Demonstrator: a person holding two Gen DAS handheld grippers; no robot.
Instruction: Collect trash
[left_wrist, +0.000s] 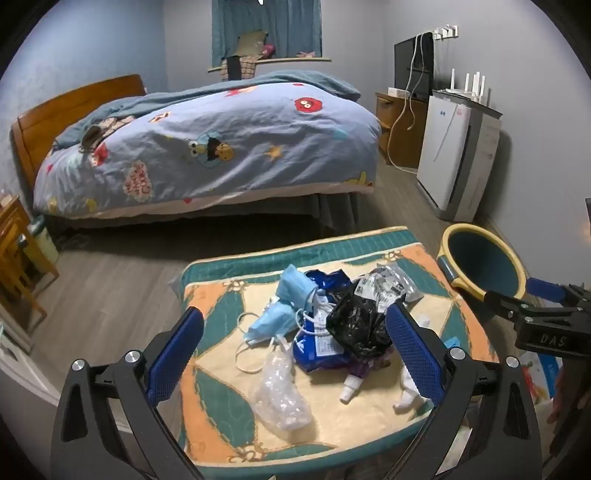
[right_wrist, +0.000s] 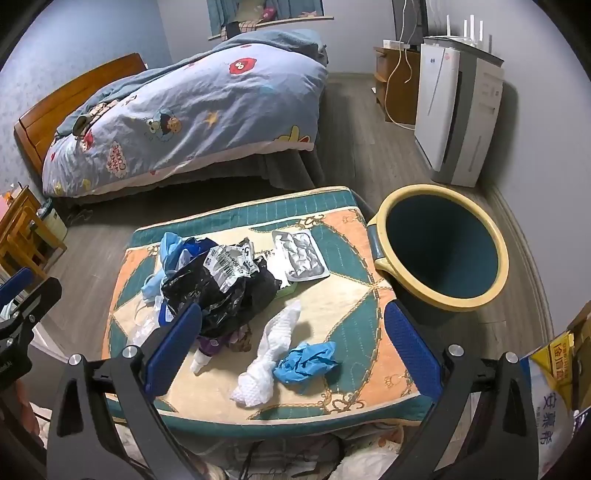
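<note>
Blue-padded hand-held grippers hover, jaws wide and empty, over a table strewn with trash.

Nearest the right hand-held gripper (right_wrist: 291, 343) lie a crumpled blue glove (right_wrist: 306, 360) touching a white paper towel (right_wrist: 271, 354); either is a likely first pick, pinched at its bulk and lifted clear before swinging right to the yellow-rimmed bin (right_wrist: 443, 247), which stands just beside the table (right_wrist: 354, 236). The left hand-held gripper (left_wrist: 295, 347) frames a clear plastic bag (left_wrist: 280, 391), a small white bottle (left_wrist: 351, 389) and blue face masks (left_wrist: 280, 314), whose ear loops may snag neighbours. Mid-table, a black plastic bag (right_wrist: 229, 295) heaps over other wrappers, so 1 grab could drag several. Beyond it, a silver foil packet (right_wrist: 301, 256) lies flat, hard to pinch. Farther off stand a bed (right_wrist: 184, 110) and a white air purifier (right_wrist: 454, 114).
</note>
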